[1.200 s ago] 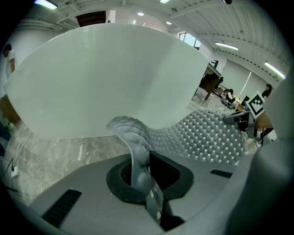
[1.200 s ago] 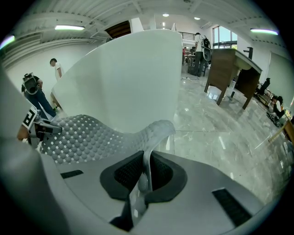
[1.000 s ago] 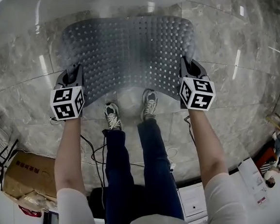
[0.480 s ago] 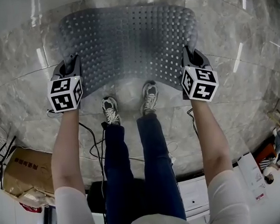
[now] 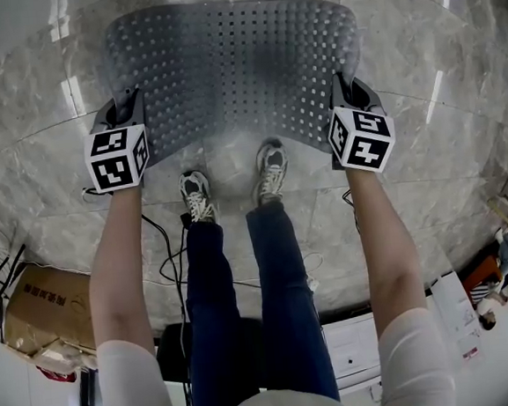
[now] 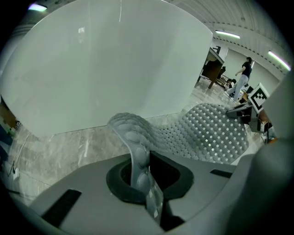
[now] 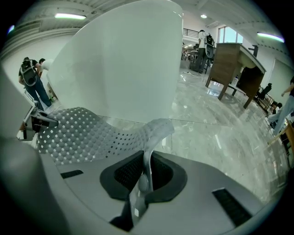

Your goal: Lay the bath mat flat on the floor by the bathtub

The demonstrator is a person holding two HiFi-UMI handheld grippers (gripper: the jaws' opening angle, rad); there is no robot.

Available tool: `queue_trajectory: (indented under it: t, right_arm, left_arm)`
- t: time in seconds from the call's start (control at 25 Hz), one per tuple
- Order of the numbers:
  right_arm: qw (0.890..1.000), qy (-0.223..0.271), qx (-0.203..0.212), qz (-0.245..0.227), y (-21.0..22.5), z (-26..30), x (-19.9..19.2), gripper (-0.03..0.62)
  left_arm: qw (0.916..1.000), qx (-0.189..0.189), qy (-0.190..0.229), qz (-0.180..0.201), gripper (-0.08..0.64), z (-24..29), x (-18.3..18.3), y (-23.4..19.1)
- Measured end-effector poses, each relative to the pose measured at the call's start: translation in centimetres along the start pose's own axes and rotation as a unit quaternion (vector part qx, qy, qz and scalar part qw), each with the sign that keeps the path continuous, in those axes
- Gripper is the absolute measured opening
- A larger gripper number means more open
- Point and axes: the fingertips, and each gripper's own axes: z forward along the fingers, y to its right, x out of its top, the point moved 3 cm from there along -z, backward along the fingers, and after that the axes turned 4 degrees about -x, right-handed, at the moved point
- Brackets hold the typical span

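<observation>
A grey, translucent bath mat with rows of small holes and bumps hangs stretched between my two grippers above the marble floor, sagging in the middle. My left gripper is shut on the mat's left near corner, whose edge curls up between the jaws. My right gripper is shut on the right near corner. The white bathtub rises just beyond the mat's far edge; its wall fills much of both gripper views.
My sneakers stand on the marble floor just under the mat's near edge. A cardboard box and cables lie behind me at the left. A wooden table and people stand far off.
Both grippers with the mat have moved a little forward, toward the bathtub. The mat's far edge lies closer to the tub, and my feet have stepped up slightly.
</observation>
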Motion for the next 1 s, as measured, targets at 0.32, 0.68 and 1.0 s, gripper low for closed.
queue_trajectory:
  t: [0.32, 0.68, 1.0]
  right_arm:
    - [1.000, 0.001, 0.000, -0.009, -0.2, 1.9, -0.7, 0.038]
    - [1.000, -0.016, -0.010, -0.016, 0.1, 4.1, -2.6, 0.038]
    - [0.999, -0.031, -0.025, -0.006, 1.3, 6.0, -4.1, 0.038]
  left_arm:
    - [0.9999, 0.014, -0.010, 0.000, 0.047, 1.8, -0.9, -0.9]
    - [0.9992, 0.028, -0.025, -0.011, 0.048, 4.0, -2.1, -2.1]
    - [0.9983, 0.039, -0.042, -0.010, 0.048, 5.9, -3.4, -3.0]
